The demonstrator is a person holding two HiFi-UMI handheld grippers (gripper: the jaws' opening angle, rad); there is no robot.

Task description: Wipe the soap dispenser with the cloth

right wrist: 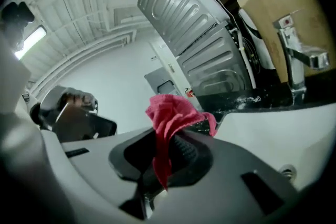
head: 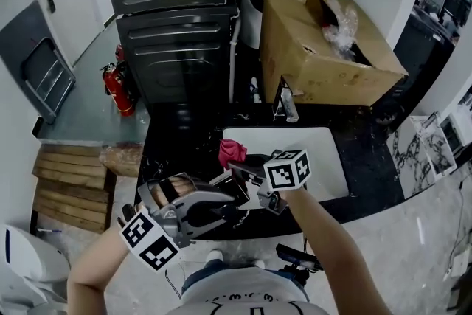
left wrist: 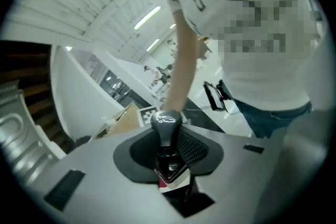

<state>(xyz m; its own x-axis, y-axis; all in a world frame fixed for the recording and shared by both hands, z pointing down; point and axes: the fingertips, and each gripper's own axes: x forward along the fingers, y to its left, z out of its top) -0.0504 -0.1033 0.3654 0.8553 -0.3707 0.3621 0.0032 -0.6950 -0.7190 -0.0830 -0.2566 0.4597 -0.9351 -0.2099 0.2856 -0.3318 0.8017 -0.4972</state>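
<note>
In the left gripper view a dark soap dispenser [left wrist: 167,126] with a rounded pump head stands between the jaws, and my left gripper [left wrist: 171,168] is shut on its body. In the head view that gripper [head: 230,197] is held low at the left, above the counter's front edge, with the dark dispenser [head: 237,189] at its tip. My right gripper [head: 240,167] is just right of it and above it, shut on a red cloth [head: 232,151]. In the right gripper view the cloth [right wrist: 176,115] bunches up out of the jaws of the right gripper [right wrist: 169,153] and hangs down between them.
A white sink [head: 317,151] with a chrome faucet [head: 287,105] is set in the black counter [head: 184,140]. Behind stand an open cardboard box [head: 324,48] and two grey appliance backs [head: 177,33]. A fire extinguisher [head: 118,88] and wooden pallets [head: 74,177] lie at the left.
</note>
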